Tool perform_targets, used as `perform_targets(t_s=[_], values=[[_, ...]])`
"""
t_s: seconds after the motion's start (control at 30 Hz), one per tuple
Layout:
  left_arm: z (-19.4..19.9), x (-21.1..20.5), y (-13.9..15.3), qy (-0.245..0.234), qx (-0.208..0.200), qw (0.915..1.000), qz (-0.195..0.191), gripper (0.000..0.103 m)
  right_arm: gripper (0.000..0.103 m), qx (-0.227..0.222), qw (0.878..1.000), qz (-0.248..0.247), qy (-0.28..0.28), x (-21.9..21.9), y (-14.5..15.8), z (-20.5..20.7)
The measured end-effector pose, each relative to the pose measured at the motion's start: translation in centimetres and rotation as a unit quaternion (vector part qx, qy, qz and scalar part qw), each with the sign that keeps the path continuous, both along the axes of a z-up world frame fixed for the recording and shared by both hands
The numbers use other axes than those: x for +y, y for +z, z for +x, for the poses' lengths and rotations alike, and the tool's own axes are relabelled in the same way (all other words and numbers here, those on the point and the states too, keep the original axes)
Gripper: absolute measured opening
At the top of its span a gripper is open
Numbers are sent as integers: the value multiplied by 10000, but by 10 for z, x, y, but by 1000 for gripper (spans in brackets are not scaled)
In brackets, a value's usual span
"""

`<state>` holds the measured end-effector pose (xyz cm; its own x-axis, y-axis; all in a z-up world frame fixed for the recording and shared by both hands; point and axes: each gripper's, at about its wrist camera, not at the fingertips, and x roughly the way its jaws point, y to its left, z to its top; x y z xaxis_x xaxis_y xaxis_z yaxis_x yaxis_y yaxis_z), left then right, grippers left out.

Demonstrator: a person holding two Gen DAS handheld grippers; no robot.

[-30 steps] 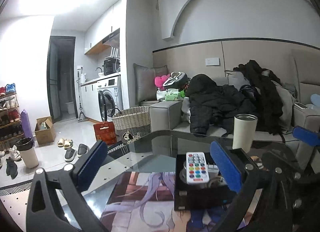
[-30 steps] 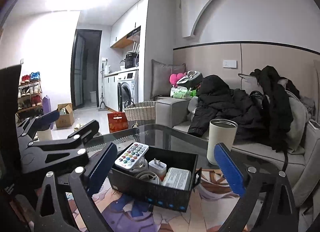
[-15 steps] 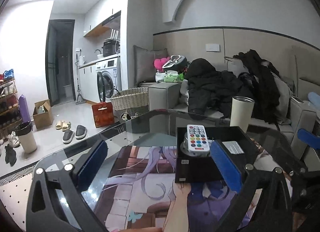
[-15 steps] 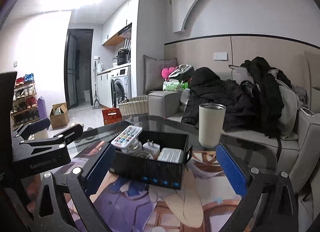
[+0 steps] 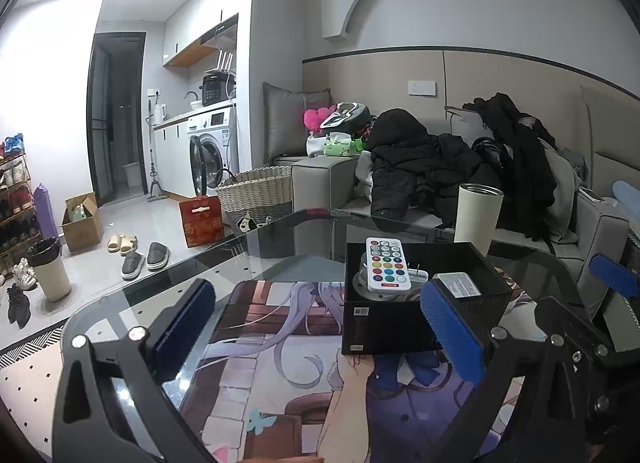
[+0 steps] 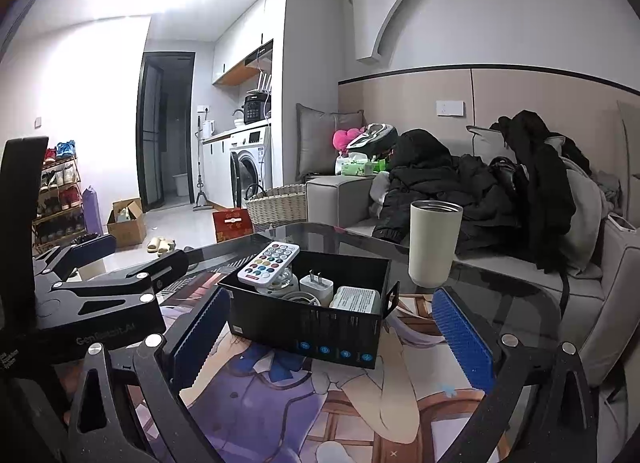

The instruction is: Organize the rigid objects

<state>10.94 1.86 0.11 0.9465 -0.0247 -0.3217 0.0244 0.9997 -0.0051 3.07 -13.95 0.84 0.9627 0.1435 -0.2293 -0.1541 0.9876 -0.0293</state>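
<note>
Sitting on the glass worktop (image 6: 500, 291) is a black box (image 6: 308, 323) with a white remote (image 6: 269, 262) on top. The left tool (image 5: 320, 327) and right tool (image 6: 332, 327) both gape wide, holding nothing.

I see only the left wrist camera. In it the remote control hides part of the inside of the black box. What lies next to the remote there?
Observer: In the right wrist view, a white plug adapter stands prongs up in the black box, between the remote control and a labelled white pack.
Operator: Does my left gripper touch the box?
Observer: No. The left gripper is open and empty beside the box's left end, and a gap shows between them.
Operator: And the right gripper?
Observer: The right gripper is open and holds nothing. Its blue fingers frame the box from the near side.
</note>
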Motion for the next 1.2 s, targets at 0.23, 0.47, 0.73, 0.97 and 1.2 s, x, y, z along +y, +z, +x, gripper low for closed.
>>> perform_targets(t_s=[0.23, 0.47, 0.73, 0.97, 1.2], values=[[1, 1, 0, 18, 19, 10000, 9, 103, 103, 7, 10000, -43, 14, 0, 0, 1], [1, 0, -1, 14, 22, 10000, 22, 103, 102, 9, 10000, -11, 45, 0, 1, -1], [1, 2, 0, 5, 33, 10000, 25, 103, 102, -21, 10000, -9, 80, 4, 3, -2], [2, 3, -1, -12, 48, 10000, 28, 103, 103, -16, 10000, -12, 87, 6, 3, -2], [2, 2, -2, -26, 94, 9999, 45, 103, 103, -36, 9999, -16, 104, 8, 2, -3]])
